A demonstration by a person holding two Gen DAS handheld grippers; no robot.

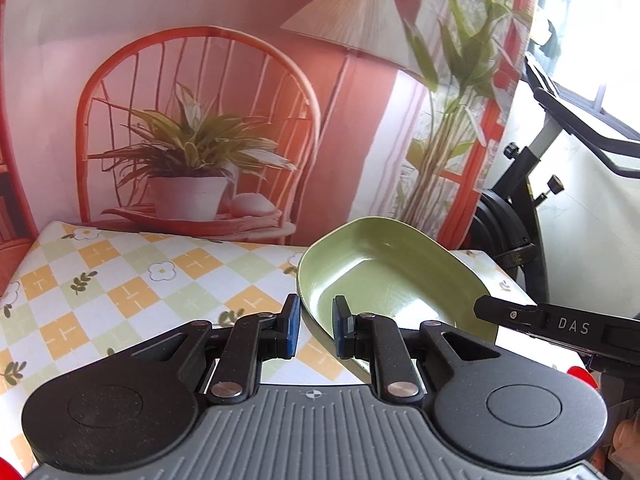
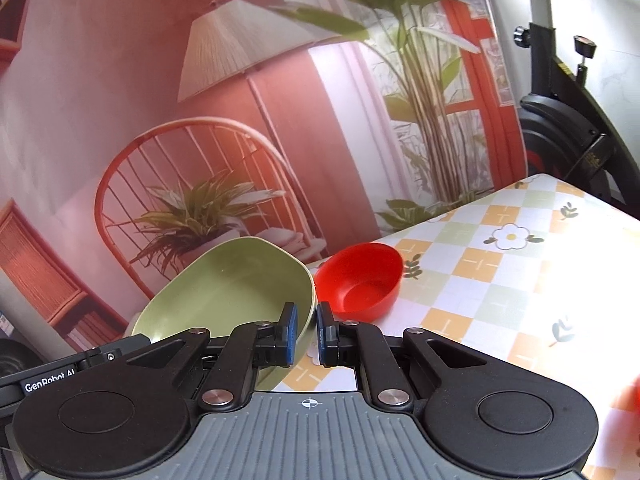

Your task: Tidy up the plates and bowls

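Gripping the green plate (image 1: 384, 280) rim in both grippers, left (image 1: 316, 326) and right (image 2: 306, 334), you are holding it tilted, with the red bowl (image 2: 360, 278) just right, near the table's (image 2: 500, 272) back edge.

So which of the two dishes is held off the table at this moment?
The green dish: both grippers, left gripper and right gripper, straddle its rim and it hangs tilted. The red bowl sits on the table, ungripped.

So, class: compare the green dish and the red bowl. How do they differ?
The green dish is oblong, wide and shallow; the red bowl is round, smaller and deeper. The green dish is tilted, gripped at both rims by the left gripper and right gripper; the red bowl sits free on the table. Both look empty.
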